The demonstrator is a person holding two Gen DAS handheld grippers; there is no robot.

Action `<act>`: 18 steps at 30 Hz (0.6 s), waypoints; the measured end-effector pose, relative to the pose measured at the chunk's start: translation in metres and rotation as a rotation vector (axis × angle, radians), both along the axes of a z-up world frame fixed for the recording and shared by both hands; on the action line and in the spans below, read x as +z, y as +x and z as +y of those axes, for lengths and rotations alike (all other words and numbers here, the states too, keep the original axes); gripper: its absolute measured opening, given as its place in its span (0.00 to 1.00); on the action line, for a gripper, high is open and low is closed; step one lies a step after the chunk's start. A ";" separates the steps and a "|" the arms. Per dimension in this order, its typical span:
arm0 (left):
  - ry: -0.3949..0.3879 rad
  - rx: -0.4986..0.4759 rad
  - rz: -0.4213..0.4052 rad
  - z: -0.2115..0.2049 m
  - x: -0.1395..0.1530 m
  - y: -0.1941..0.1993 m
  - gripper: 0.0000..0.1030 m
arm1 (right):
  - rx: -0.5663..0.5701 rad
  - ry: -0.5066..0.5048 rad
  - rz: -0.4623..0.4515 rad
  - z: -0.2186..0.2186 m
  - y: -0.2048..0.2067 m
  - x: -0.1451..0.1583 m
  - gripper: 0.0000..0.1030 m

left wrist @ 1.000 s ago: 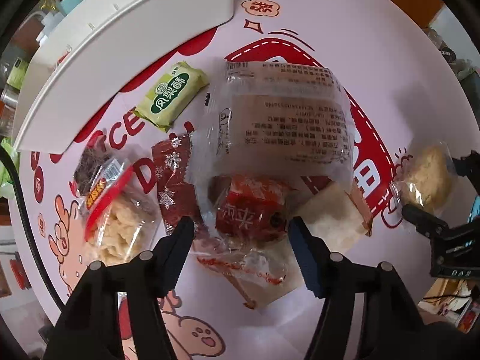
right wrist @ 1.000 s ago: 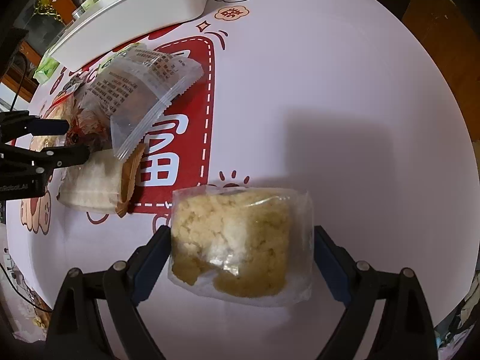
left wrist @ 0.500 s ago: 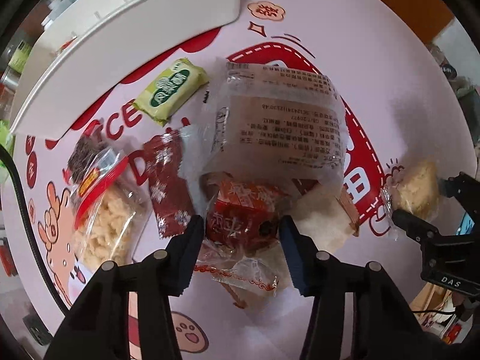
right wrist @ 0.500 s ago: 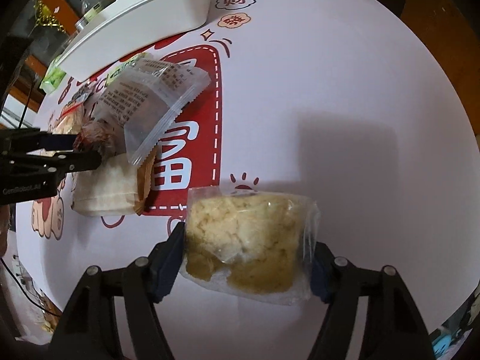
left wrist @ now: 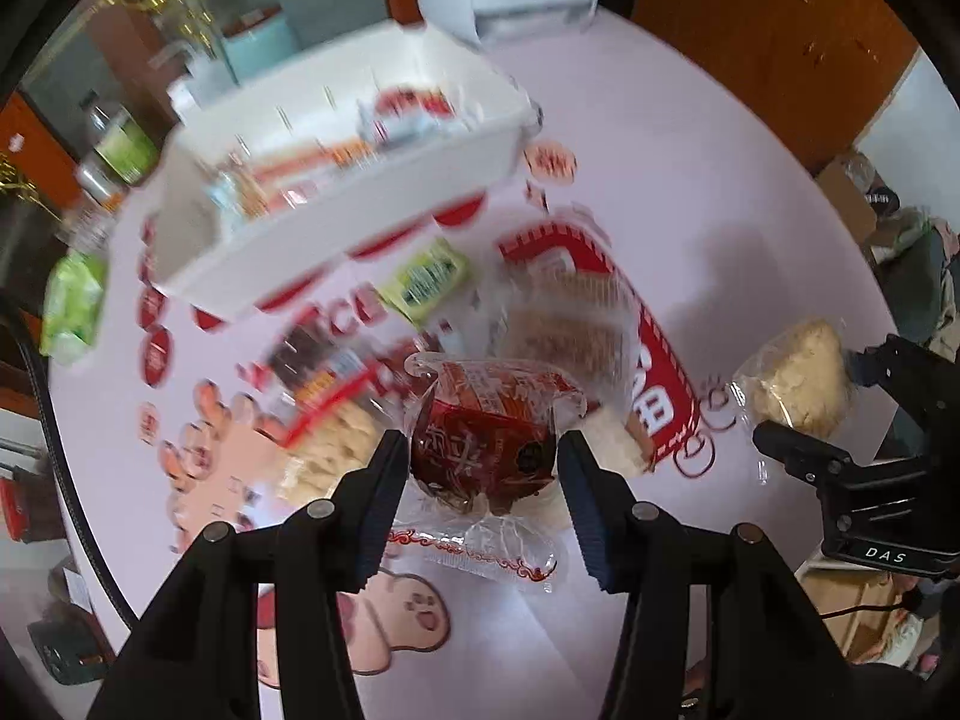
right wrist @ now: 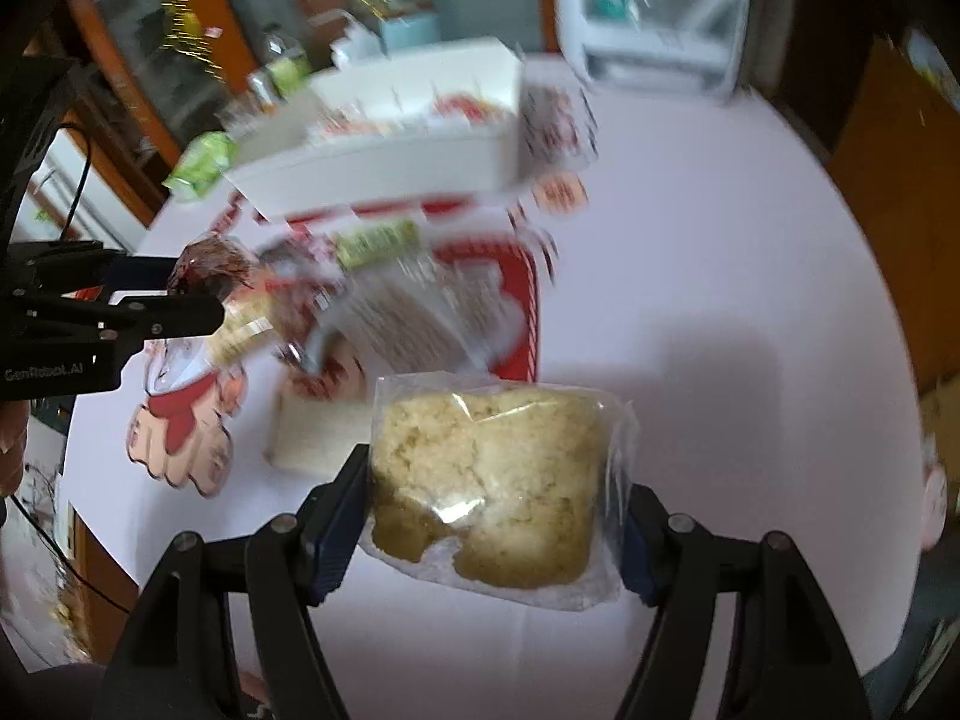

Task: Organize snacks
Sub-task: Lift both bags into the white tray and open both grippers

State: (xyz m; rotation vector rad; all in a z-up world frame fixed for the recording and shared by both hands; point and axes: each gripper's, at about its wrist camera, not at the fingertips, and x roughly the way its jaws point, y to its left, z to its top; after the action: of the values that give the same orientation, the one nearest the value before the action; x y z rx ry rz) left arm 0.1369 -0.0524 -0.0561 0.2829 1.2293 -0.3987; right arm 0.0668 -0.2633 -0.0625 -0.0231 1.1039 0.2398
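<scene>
My left gripper (left wrist: 483, 450) is shut on a dark red snack packet (left wrist: 486, 438) and holds it lifted above the pink table; it also shows in the right wrist view (right wrist: 207, 273). My right gripper (right wrist: 495, 492) is shut on a clear bag of pale yellow crumbly cake (right wrist: 492, 480), held above the table; the cake bag also shows in the left wrist view (left wrist: 798, 378). A white bin (left wrist: 336, 240) with several snacks inside stands at the back. A green packet (left wrist: 426, 279), a large clear packet (left wrist: 564, 324) and other snacks lie below.
A flat white packet (right wrist: 312, 438) lies near the red square print. A light green bag (left wrist: 72, 306) lies at the table's left edge beside bottles (left wrist: 117, 150). A clear plastic container (right wrist: 654, 18) stands behind the bin. The table edge curves round on the right.
Both grippers have risen from the table with their snacks and tilted up, so the bin's inside and the room behind now show. The left jaws closed on the red packet.
</scene>
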 end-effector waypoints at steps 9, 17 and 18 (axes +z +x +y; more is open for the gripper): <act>0.030 0.036 -0.192 0.025 0.094 0.033 0.49 | 0.109 -0.113 -0.228 0.041 0.054 0.091 0.69; 0.087 0.094 -0.355 0.040 0.151 0.096 0.50 | 0.101 -0.130 -0.427 0.075 0.117 0.174 0.69; 0.090 0.104 -0.366 0.042 0.155 0.108 0.50 | 0.097 -0.124 -0.436 0.079 0.127 0.180 0.69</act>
State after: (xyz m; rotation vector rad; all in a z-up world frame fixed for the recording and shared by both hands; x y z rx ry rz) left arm 0.2445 -0.0102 0.0989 0.3507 0.8994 -0.1900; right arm 0.1935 -0.1847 0.1175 -0.2298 0.6819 0.2389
